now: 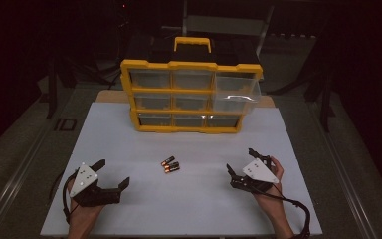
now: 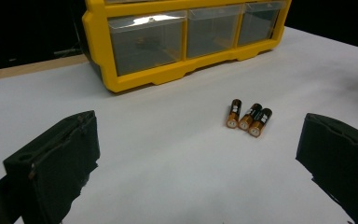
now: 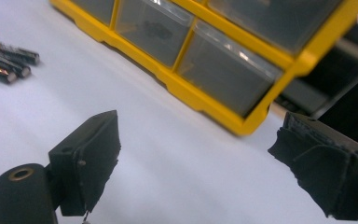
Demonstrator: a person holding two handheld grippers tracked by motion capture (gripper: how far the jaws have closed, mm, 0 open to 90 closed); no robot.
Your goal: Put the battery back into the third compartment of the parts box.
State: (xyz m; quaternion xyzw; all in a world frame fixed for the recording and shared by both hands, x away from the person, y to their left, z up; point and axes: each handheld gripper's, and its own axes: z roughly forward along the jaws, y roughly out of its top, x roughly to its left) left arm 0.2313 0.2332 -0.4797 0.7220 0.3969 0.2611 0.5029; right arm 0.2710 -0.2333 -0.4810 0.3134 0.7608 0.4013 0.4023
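Three black-and-copper batteries (image 1: 170,165) lie side by side on the white table top (image 1: 129,144), in front of a yellow drawer cabinet (image 1: 191,94) with clear drawers. Its top-right drawer (image 1: 236,92) is pulled out. My left gripper (image 1: 113,173) rests at the near left, open and empty, with the batteries (image 2: 248,118) ahead between its jaws. At the near right my right gripper (image 1: 240,160) is open and empty too. It faces the cabinet's lower right corner (image 3: 242,126), with the batteries (image 3: 7,60) off to its left.
The cabinet has a yellow carry handle (image 1: 192,44) on top and a black back section. A wooden board (image 1: 110,95) shows under the white top at the far edge. Dark floor and stands surround the table.
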